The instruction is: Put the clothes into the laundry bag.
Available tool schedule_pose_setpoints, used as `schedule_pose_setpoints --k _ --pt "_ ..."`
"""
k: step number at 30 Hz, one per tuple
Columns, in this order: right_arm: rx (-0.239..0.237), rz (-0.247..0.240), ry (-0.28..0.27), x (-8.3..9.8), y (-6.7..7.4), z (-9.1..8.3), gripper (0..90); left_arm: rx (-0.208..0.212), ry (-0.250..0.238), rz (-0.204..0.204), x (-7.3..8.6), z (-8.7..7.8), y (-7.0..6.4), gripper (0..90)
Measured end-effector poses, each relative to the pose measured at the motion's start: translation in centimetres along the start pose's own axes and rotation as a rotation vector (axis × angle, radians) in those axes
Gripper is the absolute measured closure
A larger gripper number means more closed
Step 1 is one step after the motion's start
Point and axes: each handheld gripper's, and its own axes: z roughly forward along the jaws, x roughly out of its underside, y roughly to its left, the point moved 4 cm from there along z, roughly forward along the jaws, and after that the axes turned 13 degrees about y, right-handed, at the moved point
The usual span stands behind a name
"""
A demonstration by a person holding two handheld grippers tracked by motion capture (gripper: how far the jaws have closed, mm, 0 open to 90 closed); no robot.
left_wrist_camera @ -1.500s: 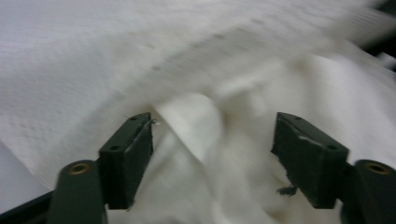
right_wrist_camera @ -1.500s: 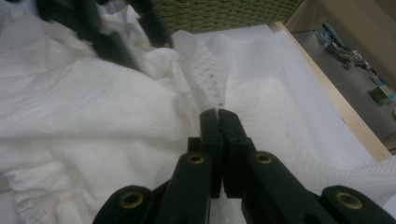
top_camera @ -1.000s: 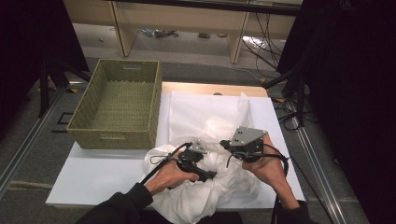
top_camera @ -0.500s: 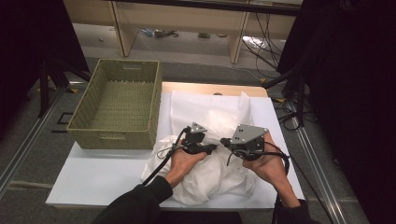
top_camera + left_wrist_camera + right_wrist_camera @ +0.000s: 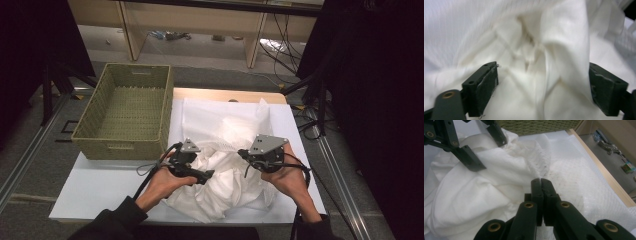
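One white cloth (image 5: 225,170), crumpled on bench (image 5: 100,195): right tongs (image 5: 541,181) pinched on a fold (anchoring it); left tongs (image 5: 544,87) just opened, jaws wide, cloth between, ungripped, prob. regrasping.

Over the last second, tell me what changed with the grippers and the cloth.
The left gripper moved up the white cloth toward the basket, then back a little; its jaws have just opened, cloth loose between them. The right gripper stayed put, shut. The basket did not move.
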Motion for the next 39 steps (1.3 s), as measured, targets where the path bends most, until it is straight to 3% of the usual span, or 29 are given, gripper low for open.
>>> schedule_pose_setpoints --k 1,2,4,5,7,9,10,13,16,20,21,23,24,27,29,32,35,38,39 --pt "0.002 -0.005 -0.001 -0.1 0.0 0.0 90.0 0.01 -0.002 -0.04 0.4 0.5 0.2 15.4" --pt "0.0 -0.002 -0.001 -0.2 0.1 0.0 90.0 0.015 0.01 -0.042 0.6 1.1 0.4 15.2" --pt "0.005 -0.011 -0.002 -0.4 0.1 0.1 90.0 0.027 0.067 0.009 0.7 2.5 0.3 18.5" --pt "0.01 -0.019 -0.003 -0.4 0.0 0.1 90.0 0.048 0.072 0.003 0.4 3.2 0.1 22.6" --pt "-0.001 -0.015 0.002 -0.4 0.3 0.3 90.0 0.071 0.079 0.029 0.0 4.3 -0.3 47.9" --pt "-0.004 -0.018 0.001 -0.4 0.4 0.5 90.0 0.099 0.05 0.011 -0.6 5.1 -0.9 67.8" --pt "-0.01 -0.018 0.005 -0.3 0.4 0.5 90.0 0.101 0.058 0.024 -0.9 5.1 -1.1 72.3" --pt "-0.016 -0.016 0.007 -0.2 0.5 0.6 90.0 0.162 -0.007 0.0 -2.3 4.3 -2.3 74.6" --pt "-0.005 -0.02 -0.008 -0.4 0.4 0.3 90.0 0.19 -0.079 -0.006 -4.3 3.3 -2.6 74.7" --pt "-0.006 -0.017 -0.021 -0.8 0.6 -0.4 90.0 0.138 -0.163 -0.095 -6.4 3.6 -0.8 74.7" --pt "0.0 -0.023 -0.024 -0.8 0.6 -0.5 90.0 0.12 -0.173 -0.119 -6.6 4.1 -0.2 74.3" --pt "-0.01 -0.023 -0.025 -0.8 0.8 -0.6 90.0 0.089 -0.142 -0.163 -6.3 5.5 1.0 71.4" --pt "-0.011 -0.019 -0.018 -0.8 0.8 -0.5 90.0 0.106 -0.133 -0.194 -6.1 6.1 1.0 68.1" --pt "-0.021 -0.02 -0.007 -0.4 0.8 0.2 90.0 0.137 -0.092 -0.163 -5.4 5.9 0.6 52.7" --pt "-0.029 0.007 0.004 0.0 0.8 0.4 90.0 0.103 -0.079 -0.1 -4.9 4.4 0.2 42.9" --pt "-0.015 -0.002 -0.005 0.0 0.4 0.2 90.0 0.032 -0.068 -0.013 -3.8 1.4 0.2 31.5" --pt "-0.02 -0.008 -0.006 -0.1 0.6 0.1 90.0 -0.023 -0.078 -0.008 -2.5 -0.8 1.1 24.5" --pt "-0.018 -0.006 -0.001 -0.3 0.7 0.2 90.0 -0.003 -0.018 -0.041 -1.0 -0.5 2.1 19.5" --pt "-0.014 -0.015 0.0 -0.3 0.8 0.3 90.0 -0.006 -0.018 -0.048 -0.7 -0.2 2.5 19.3"
